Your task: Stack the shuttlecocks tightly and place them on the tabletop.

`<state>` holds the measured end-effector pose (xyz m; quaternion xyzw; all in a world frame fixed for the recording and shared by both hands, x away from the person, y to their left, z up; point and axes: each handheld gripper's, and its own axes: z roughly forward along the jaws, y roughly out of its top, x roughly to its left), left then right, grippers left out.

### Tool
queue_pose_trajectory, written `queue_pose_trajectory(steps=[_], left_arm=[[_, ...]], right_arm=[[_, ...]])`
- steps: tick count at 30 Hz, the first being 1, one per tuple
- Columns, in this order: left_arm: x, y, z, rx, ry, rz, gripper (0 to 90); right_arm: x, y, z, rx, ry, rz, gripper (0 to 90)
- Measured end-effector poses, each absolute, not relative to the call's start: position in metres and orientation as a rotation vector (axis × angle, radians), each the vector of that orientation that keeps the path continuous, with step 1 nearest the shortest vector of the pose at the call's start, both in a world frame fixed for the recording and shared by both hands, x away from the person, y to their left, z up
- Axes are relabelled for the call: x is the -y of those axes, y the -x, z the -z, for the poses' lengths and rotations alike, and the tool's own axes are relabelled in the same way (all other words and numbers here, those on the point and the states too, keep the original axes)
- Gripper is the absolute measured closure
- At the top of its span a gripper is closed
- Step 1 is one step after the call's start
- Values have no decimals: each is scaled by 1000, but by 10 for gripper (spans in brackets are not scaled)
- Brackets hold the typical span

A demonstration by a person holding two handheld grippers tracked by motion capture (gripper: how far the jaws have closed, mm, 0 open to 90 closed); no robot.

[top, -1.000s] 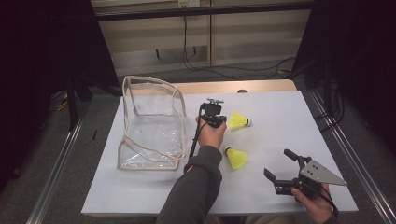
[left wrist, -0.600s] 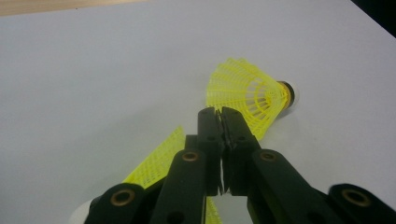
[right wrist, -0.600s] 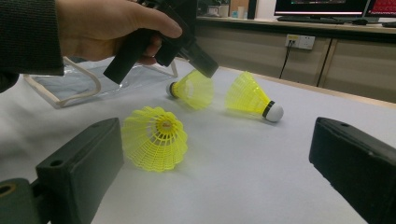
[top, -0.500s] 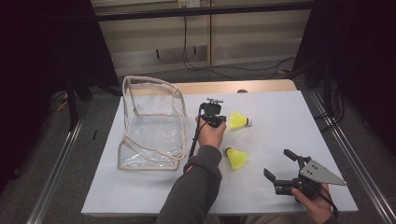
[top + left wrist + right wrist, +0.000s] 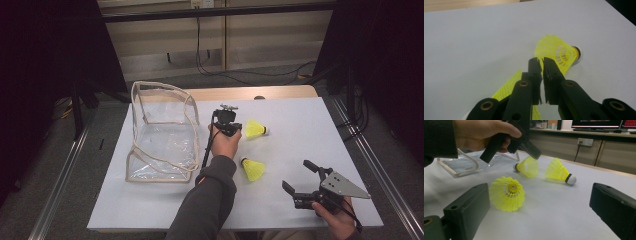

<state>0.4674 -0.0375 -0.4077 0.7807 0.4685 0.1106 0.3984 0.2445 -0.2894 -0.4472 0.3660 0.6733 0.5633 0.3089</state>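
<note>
Three yellow shuttlecocks lie on the white table. My left gripper hovers tilted over one of them, its tips at the skirt's rim. In the left gripper view the jaws stand almost together with a thin slit, having just eased apart a little. That skirt runs under and left of them, and I see nothing pinched in the slit. A second shuttlecock lies just beyond, the third nearer me. My right gripper rests open at the front right, facing the third shuttlecock.
A clear plastic pouch with a cream trim and cord stands open on the table's left side. The left gripper's cable runs down along the sleeve. Dark floor and metal rails flank the table; a wooden strip edges its far side.
</note>
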Motion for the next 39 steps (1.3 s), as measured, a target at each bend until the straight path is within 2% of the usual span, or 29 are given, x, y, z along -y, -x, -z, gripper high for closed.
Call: queue_pose_trajectory(steps=[10,24,30,39], left_arm=[[37,-464,401,-1169,-1959,-264,789],[27,-448,386,-1159,-1943,-241,581],[25,-443,386,-1169,-1933,-223,463],[24,-435,387,-1168,-1930,-212,340]], right_arm=[[289,-245,447,-1780,-972,-1487,24],[288,-244,447,-1787,-967,-1484,24],[287,-245,448,-1796,-961,-1469,24],[286,-245,448,-1799,-963,-1470,24]])
